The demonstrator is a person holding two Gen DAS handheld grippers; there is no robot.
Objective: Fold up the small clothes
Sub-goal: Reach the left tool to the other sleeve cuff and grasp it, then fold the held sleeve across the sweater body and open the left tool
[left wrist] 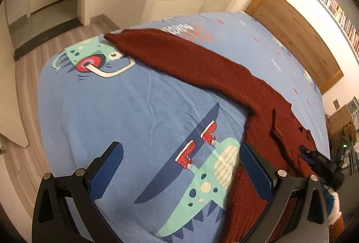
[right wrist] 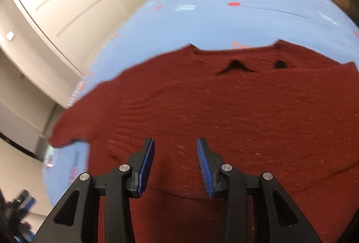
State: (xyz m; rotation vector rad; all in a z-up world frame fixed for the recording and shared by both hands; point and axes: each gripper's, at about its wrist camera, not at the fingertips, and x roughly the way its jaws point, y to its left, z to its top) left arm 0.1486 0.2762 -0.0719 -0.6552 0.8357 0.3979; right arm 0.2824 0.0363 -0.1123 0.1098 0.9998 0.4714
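I see the sweater (right wrist: 202, 108) spread flat below both grippers, unfolded, my left gripper (left wrist: 181, 169) wide open and right gripper (right wrist: 175, 166) part-open, both empty.

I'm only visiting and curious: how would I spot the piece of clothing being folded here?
Find the bed with the blue cartoon-dinosaur sheet. Spread flat across it lies a dark red knitted sweater, one long sleeve stretched out. It is the only garment there, plain against the printed sheet.
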